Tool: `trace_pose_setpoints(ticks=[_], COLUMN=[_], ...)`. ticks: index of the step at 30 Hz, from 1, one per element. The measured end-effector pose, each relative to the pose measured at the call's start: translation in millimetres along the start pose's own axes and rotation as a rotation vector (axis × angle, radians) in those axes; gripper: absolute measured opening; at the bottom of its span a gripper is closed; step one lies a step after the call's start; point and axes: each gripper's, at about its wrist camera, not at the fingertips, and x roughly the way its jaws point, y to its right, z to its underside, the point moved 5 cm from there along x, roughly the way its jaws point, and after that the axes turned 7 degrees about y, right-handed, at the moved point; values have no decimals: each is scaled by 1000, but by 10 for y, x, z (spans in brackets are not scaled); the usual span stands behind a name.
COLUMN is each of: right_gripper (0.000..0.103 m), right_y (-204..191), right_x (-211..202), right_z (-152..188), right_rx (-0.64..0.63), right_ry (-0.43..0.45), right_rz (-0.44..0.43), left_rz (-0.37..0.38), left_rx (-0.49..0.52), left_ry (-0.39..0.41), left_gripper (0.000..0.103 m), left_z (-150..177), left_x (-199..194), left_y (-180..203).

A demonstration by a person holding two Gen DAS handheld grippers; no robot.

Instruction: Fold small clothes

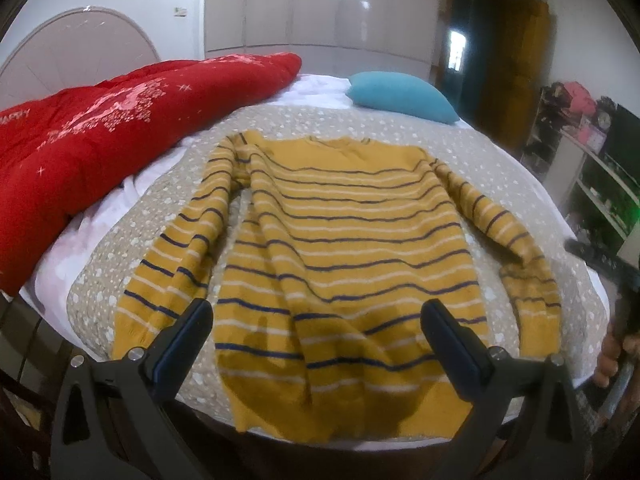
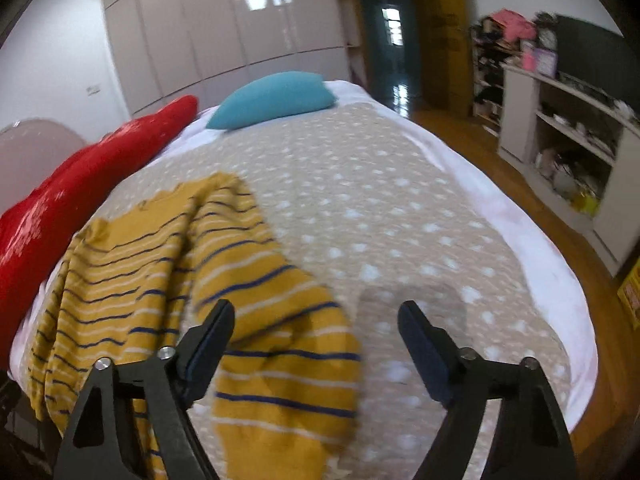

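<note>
Both claws, left gripper [image 1: 318,334] and right gripper [image 2: 316,340], gape apart, holding nothing. I see the striped sweater [image 1: 340,248] spread flat on the bed [image 2: 400,220], sleeves out; folding hasn't started.

Striped mustard sweater [image 1: 344,248] flat, unfolded

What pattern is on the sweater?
Mustard yellow sweater with thin navy and white horizontal stripes; clearest in the left wrist view.

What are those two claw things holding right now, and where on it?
Nothing. The left gripper and right gripper both hang open above the striped sweater, which lies spread on the bed, ungrasped.
</note>
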Motion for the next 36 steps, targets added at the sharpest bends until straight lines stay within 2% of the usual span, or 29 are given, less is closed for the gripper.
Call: trace_pose_setpoints(ticks=[3, 5, 9, 15, 17, 19, 21, 22, 27, 28, 30, 31, 33, 36], right_gripper=[75, 75, 75, 76, 64, 6, 7, 7, 8, 12, 16, 16, 20, 38], right_y=[231, 295, 259, 176, 103, 8, -7, 30, 501, 687, 964, 1085, 1283, 1430], right_x=[22, 71, 190, 338, 321, 309, 314, 285, 88, 129, 227, 233, 119, -83], right_z=[61, 133, 302, 540, 628, 643, 535, 408, -327, -444, -517, -528, -529, -428], right_rx=[64, 83, 86, 76, 49, 0, 2, -11, -55, -55, -47, -27, 57, 184], right_ry=[-32, -57, -111, -168, -169, -182, -204, -184, -28, -29, -65, -76, -54, -13], right_rz=[-13, -30, -67, -35, -30, -35, -76, -52, 184, 260, 355, 376, 339, 233], left_rz=[-5, -7, 0, 7, 8, 9, 7, 4, -4, -5, -5, -7, -11, -3], left_rx=[-25, -31, -32, -23, -25, -23, -22, -24, -54, -61, -65, -64, -67, -73], left_ry=[-8, -14, -35, -46, -51, -54, -49, -43, -39, -44, -51, -52, -55, -63], left_gripper=[103, 103, 103, 103, 103, 103, 103, 103, 103, 103, 103, 103, 103, 103], left_z=[0, 13, 67, 104, 116, 120, 120, 118, 117, 124, 128, 133, 138, 153], left_x=[20, 38, 81, 104, 118, 120, 120, 117, 127, 140, 145, 141, 146, 158], left_y=[-71, -96, -73, -59, -56, -53, -51, -59, -140, -154, -175, -184, -201, -196])
